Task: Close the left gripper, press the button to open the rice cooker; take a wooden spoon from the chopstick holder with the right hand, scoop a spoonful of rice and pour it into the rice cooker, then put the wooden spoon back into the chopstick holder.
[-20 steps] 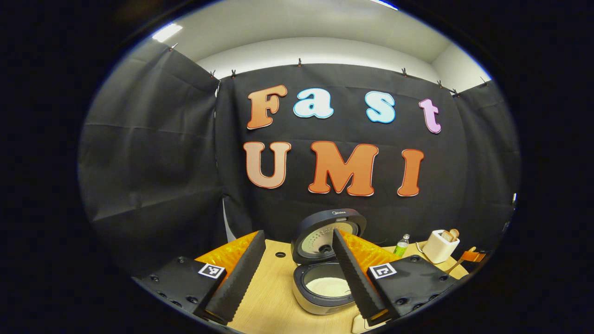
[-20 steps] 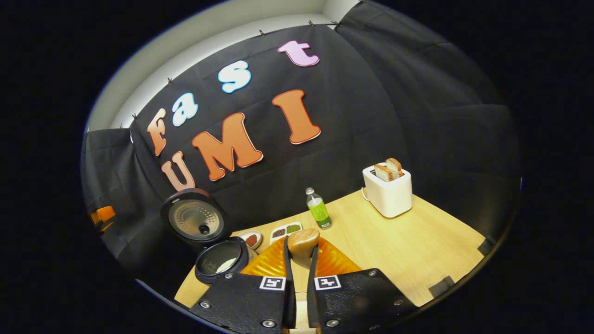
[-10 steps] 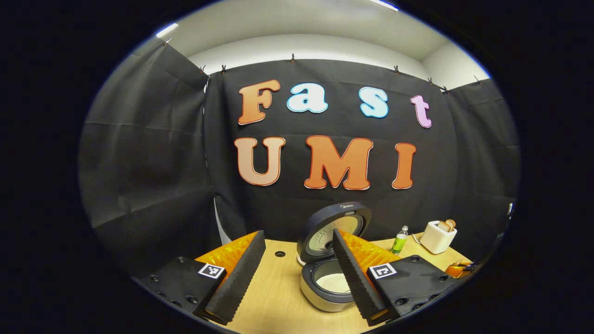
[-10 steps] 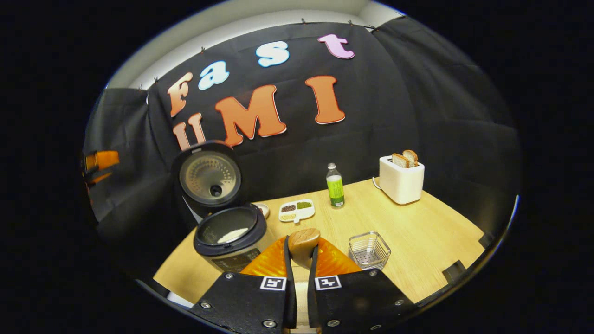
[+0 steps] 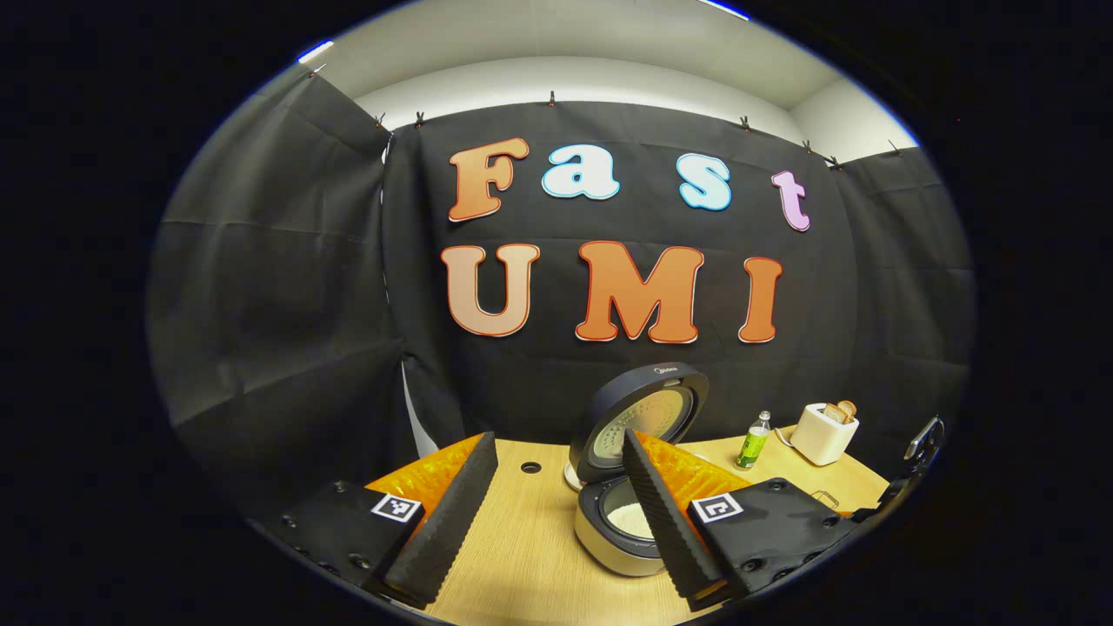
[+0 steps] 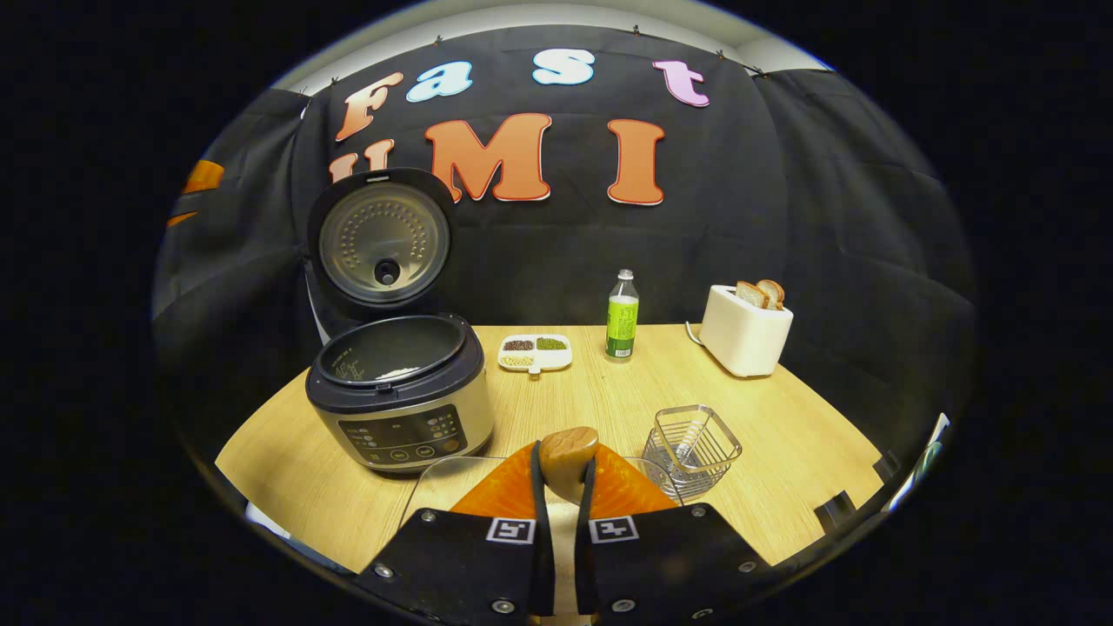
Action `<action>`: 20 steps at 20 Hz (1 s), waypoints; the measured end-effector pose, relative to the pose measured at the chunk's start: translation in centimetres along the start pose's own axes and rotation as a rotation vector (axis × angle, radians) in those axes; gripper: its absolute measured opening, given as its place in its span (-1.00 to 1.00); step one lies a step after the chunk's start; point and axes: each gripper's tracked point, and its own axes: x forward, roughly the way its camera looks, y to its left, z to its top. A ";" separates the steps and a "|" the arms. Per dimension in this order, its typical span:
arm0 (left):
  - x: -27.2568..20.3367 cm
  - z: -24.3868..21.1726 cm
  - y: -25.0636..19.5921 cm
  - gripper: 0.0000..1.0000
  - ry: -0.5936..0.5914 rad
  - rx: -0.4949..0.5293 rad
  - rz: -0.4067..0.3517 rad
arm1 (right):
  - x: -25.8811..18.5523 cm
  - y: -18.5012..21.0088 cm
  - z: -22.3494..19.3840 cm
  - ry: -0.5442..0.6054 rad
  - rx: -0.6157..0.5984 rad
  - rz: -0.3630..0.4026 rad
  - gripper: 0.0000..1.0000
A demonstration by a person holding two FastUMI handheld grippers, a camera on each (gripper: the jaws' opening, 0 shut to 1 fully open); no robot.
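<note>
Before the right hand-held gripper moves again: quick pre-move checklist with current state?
1. Rice cooker lid open: ok, it stands upright behind the pot.
2. Rice in the pot: ok, white grains show at the bottom.
3. Right hand-held gripper gripping the wooden spoon: ok, both fingers press on its handle.
4. Spoon bowl emptied: cannot tell, it is out of sight.
5. Chopstick holder free to receive the spoon: ok, the wire basket stands upright on the table, just right of the gripper.
6. Left hand-held gripper out of the way: ok, open, holding nothing.
</note>
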 end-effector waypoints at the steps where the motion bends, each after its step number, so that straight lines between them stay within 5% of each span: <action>1: 0.0 -0.2 0.2 0.94 0.004 -0.001 0.002 | 0.0 0.4 -0.2 0.006 0.050 0.008 -0.84; 9: 0.1 -0.8 0.6 0.94 0.015 -0.014 0.014 | -0.3 4.4 0.1 0.056 0.413 0.157 -0.84; 20: 0.7 -1.1 -0.5 0.94 0.023 -0.014 -0.002 | 0.7 2.9 -0.7 0.128 0.755 0.186 -0.83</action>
